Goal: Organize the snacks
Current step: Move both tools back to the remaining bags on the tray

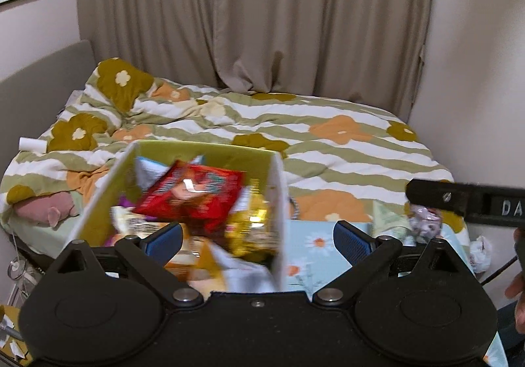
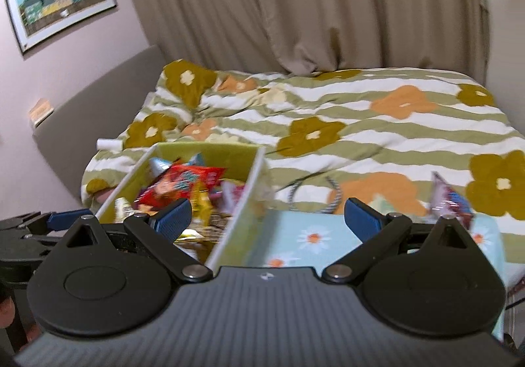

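While the bed (image 1: 328,144) fills the room, a green box (image 1: 210,153) near its foot holds the snacks, a red packet (image 1: 193,196) on top; left gripper (image 1: 259,240) and right gripper (image 2: 267,219) both gape empty.

At the right edge of the left wrist view, the black body of the right tool (image 1: 472,203) bears white capital letters "DA", cut off by the frame. Print on the red snack packet (image 1: 193,196) is too blurred to read.
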`<control>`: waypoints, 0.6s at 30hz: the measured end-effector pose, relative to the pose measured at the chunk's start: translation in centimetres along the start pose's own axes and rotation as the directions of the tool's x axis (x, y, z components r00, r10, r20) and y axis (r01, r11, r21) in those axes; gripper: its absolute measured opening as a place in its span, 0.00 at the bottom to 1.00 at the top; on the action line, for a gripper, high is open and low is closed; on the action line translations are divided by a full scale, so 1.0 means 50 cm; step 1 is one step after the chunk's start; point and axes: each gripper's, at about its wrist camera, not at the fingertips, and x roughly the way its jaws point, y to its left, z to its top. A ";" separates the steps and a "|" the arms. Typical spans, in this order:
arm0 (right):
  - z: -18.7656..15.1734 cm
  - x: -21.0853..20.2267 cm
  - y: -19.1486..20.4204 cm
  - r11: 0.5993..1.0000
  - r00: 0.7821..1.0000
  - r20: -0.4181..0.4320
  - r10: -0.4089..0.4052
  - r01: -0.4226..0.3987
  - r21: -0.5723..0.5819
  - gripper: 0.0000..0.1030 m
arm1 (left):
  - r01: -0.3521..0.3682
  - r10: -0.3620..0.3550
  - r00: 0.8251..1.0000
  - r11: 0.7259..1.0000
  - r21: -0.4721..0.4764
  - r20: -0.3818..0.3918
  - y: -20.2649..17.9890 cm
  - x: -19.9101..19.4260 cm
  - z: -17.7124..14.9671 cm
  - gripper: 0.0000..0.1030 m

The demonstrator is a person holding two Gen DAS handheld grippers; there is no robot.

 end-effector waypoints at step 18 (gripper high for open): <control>-0.008 -0.021 -0.403 0.956 0.991 -0.051 -0.124 0.133 0.262 1.00 | 0.131 -0.118 0.988 0.983 0.132 -0.098 -0.289 0.164 -0.002 0.98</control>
